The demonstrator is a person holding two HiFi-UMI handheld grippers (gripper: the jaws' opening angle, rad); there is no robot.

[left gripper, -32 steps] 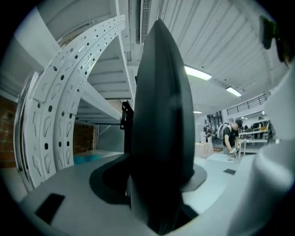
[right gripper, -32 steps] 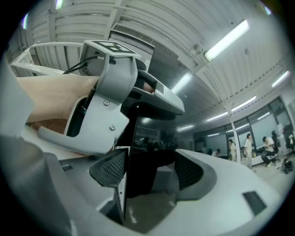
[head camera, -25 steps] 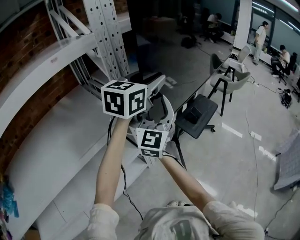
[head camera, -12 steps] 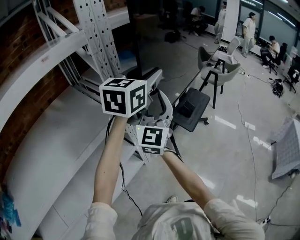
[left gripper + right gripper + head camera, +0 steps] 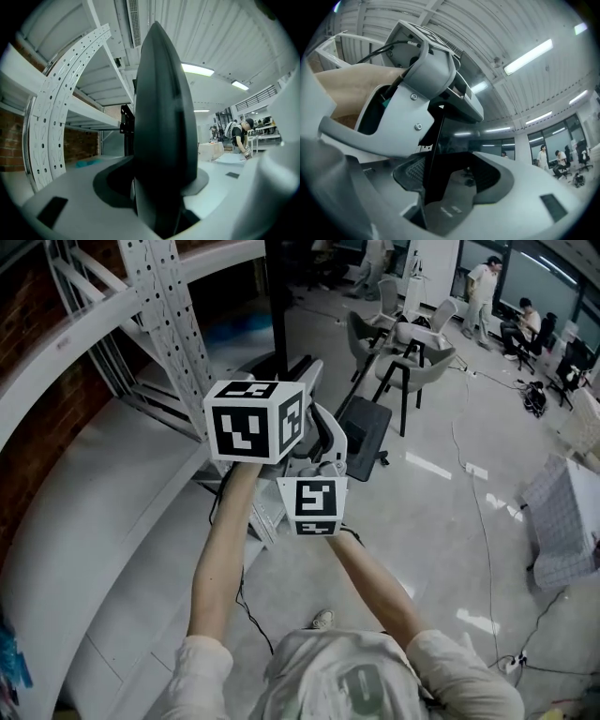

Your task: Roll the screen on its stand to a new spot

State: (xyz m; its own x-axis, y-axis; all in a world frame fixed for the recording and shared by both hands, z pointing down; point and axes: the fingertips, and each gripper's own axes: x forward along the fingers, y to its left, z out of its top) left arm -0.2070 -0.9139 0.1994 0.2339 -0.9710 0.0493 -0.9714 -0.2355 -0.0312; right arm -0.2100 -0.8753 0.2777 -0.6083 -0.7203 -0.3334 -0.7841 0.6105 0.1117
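Head view: the screen (image 5: 277,306) is cut off by the top edge; the people (image 5: 484,282) far behind are too small to detail.

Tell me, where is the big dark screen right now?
In the head view the screen stands edge-on at top centre, just right of the white perforated rack; the left gripper holds its edge between its jaws.

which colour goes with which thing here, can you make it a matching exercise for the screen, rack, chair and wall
Things:
1 screen
2 rack
3 chair
4 wall

Colours:
a white
b reddish brown
c black
d grey

Pairs: 1-c; 2-a; 3-d; 4-b
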